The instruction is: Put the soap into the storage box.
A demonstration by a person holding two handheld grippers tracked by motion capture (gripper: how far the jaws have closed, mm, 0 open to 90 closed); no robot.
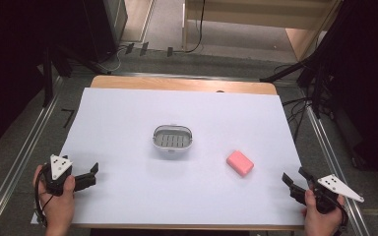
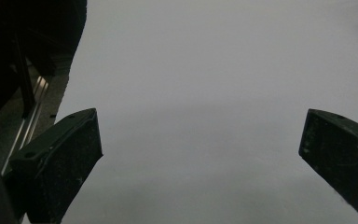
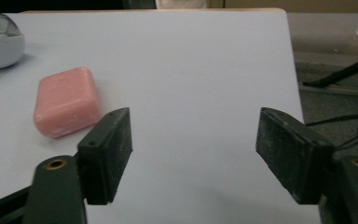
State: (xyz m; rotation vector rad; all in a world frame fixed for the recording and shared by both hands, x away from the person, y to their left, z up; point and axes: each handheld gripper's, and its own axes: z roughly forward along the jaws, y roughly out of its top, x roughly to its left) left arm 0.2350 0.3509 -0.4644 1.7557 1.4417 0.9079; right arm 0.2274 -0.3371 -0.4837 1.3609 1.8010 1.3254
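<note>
- Black jaws of your right gripper [image 3: 193, 154] stand spread, with nothing between them.
- Pink rounded bar of soap [image 3: 66, 101] lies flat on the white table cover [image 1: 128, 123], just ahead and left of those jaws, its long axis slanting away to the left.
- Your right hand is nearer the soap; your left gripper [image 1: 89, 175] rests spread and empty, well apart.
- Beyond sits a grey oval slotted soap dish [image 1: 173, 141].
- No readable writing.

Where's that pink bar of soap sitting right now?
In the high view the pink soap bar lies on the white table cover, right of the soap dish and ahead of the right gripper.
</note>
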